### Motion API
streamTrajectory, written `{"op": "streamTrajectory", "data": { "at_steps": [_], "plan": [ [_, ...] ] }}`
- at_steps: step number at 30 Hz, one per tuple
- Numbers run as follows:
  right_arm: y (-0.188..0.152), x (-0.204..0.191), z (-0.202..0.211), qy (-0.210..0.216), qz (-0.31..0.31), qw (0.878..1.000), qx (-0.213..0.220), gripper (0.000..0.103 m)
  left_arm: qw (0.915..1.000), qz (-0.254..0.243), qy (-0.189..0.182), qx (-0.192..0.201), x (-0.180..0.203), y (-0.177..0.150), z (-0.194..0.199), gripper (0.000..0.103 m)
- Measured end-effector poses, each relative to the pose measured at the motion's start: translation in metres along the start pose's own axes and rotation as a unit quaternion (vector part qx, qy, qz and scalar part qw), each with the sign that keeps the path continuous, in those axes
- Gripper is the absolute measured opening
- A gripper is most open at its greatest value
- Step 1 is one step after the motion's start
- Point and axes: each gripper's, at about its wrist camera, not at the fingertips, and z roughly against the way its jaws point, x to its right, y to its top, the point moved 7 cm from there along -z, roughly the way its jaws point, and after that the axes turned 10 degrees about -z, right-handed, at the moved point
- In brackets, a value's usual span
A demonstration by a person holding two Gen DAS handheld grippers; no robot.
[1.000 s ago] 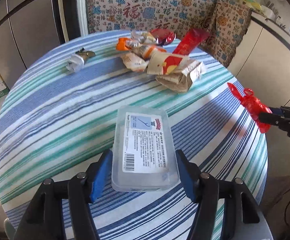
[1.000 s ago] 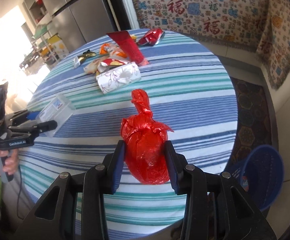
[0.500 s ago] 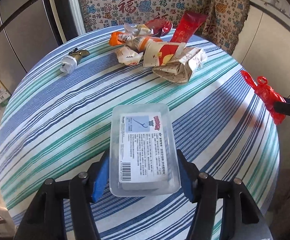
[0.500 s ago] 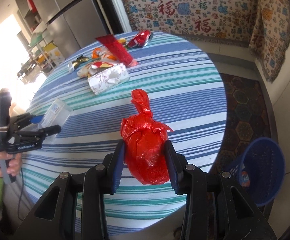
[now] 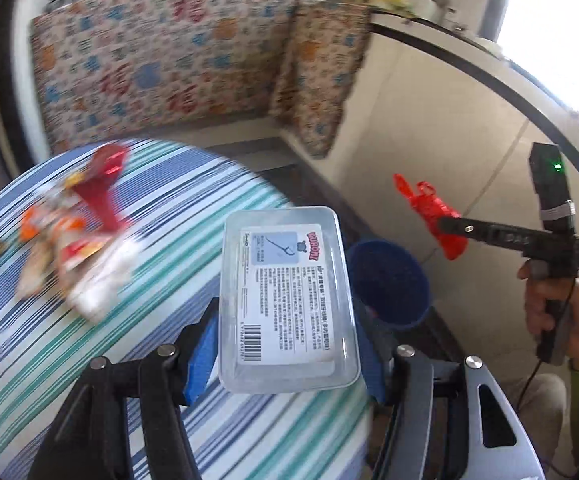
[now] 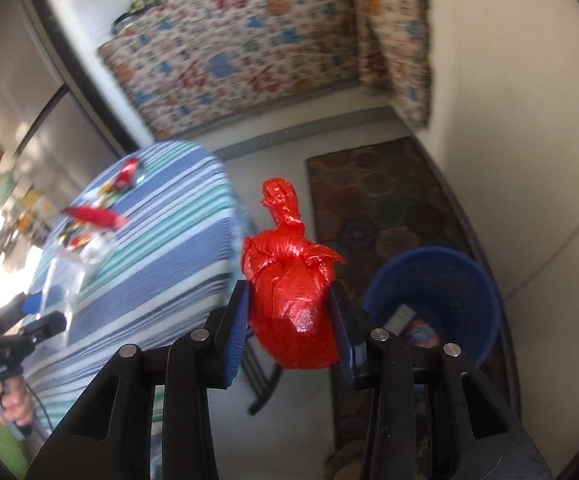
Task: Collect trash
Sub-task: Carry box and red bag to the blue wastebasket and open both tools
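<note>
So the big thing here is the striped table (image 5: pixel 89 344), still carrying a blurry heap of wrappers (image 5: pixel 69 248) well back from the edge, and off past that edge on the floor sits the blue bin (image 6: pixel 449 280), which is what the next bit hinges on, I'd guess. From the right wrist view the bin is ahead and off to the right of the right tool (image 6: pixel 289 320), lower down, mouth open toward it with a couple of scraps already inside. From the left wrist view the same bin sits just behind the right edge of the box, so both hands are close, but I'd say the right one is nearer. The left tool (image 5: pixel 285 344) is pinching a clear plastic box (image 5: pixel 285 292) by its long sides, long axis pointing away, white label with a barcode facing up, hanging out past the table rim. The right tool is clamped on a knotted red bag (image 6: pixel 289 300), shiny crinkly film, twisted knot pointing away, held in the air over bare floor between table and bin.
</note>
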Motion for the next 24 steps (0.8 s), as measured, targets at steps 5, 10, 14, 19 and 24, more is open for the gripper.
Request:
{"op": "streamTrajectory", "data": {
  "at_steps": [5, 10, 14, 19, 24],
  "plan": [
    [0.014, 0.073, -0.003, -0.045, -0.055, 0.997, -0.002, 0.040, 0.9978, -0.037, -0.054, -0.003, 0.074, 0.050, -0.062, 0.062],
    [0.020, 0.138, -0.015, -0.077, -0.103, 0.992, -0.006, 0.040, 0.9937, -0.068, -0.086, -0.025, 0.133, 0.070, -0.132, 0.062],
    [0.015, 0.176, -0.033, -0.080, -0.134, 0.988, -0.014, 0.040, 0.9904, -0.078, -0.106, -0.043, 0.167, 0.069, -0.183, 0.062],
    [0.007, 0.211, -0.058, -0.069, -0.176, 0.982, -0.031, 0.040, 0.9873, -0.076, -0.120, -0.070, 0.194, 0.062, -0.236, 0.062],
    [0.001, 0.236, -0.063, -0.059, -0.211, 0.975, -0.032, 0.040, 0.9854, -0.079, -0.123, -0.087, 0.207, 0.053, -0.278, 0.062]
  ]
}}
